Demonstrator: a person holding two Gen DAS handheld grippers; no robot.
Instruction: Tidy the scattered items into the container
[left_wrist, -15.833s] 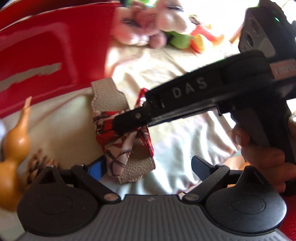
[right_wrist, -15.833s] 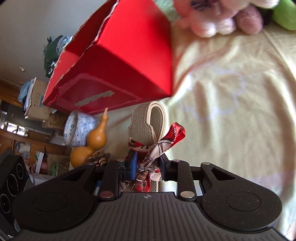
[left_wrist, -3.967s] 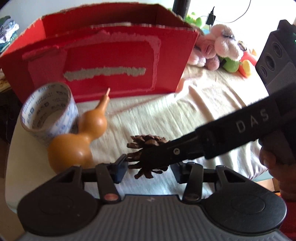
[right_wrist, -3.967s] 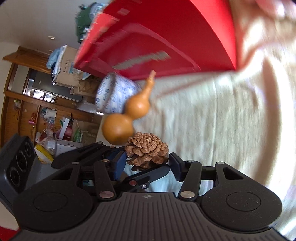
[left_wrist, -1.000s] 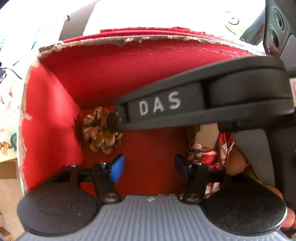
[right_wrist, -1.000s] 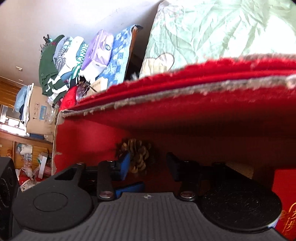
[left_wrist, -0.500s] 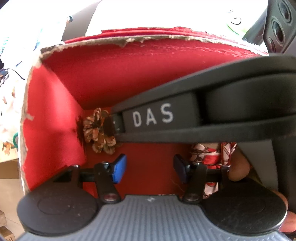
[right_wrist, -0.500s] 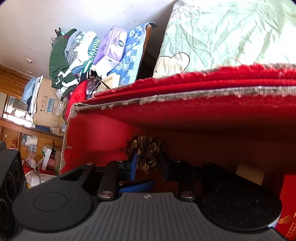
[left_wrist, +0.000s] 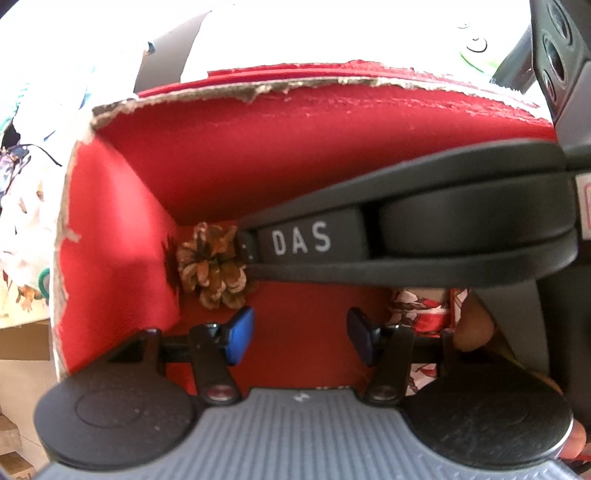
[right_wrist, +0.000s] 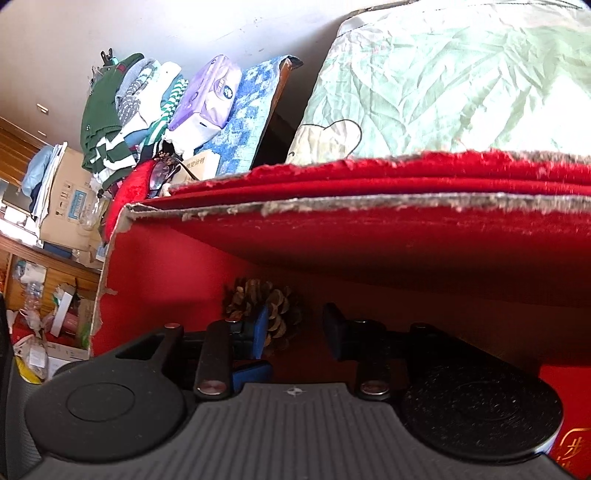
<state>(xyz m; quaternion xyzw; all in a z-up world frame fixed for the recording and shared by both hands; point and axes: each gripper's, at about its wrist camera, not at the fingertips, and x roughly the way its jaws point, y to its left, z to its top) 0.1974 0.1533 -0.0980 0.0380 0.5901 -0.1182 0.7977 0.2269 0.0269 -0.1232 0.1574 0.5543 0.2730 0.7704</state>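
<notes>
A brown pine cone (left_wrist: 210, 267) lies on the floor of the red cardboard box (left_wrist: 295, 147), in its left corner. It also shows in the right wrist view (right_wrist: 275, 306), just past the fingertips. My right gripper (right_wrist: 295, 332) is open and empty inside the box (right_wrist: 369, 251); in the left wrist view its black arm marked DAS reaches across to the cone. My left gripper (left_wrist: 297, 332) is open and empty above the box floor. A red patterned scarf item (left_wrist: 421, 314) lies in the box at the right, partly hidden.
The box has torn upper edges (right_wrist: 332, 208). Behind it lie a pale green pillow (right_wrist: 443, 81), a stack of folded clothes (right_wrist: 122, 110) and a purple tissue pack (right_wrist: 210, 96). Cardboard boxes (right_wrist: 66, 195) and clutter stand at the far left.
My right gripper has opened and let go of the pine cone, which now rests in the box corner. The right gripper has drawn back slightly. The left gripper has hardly moved.
</notes>
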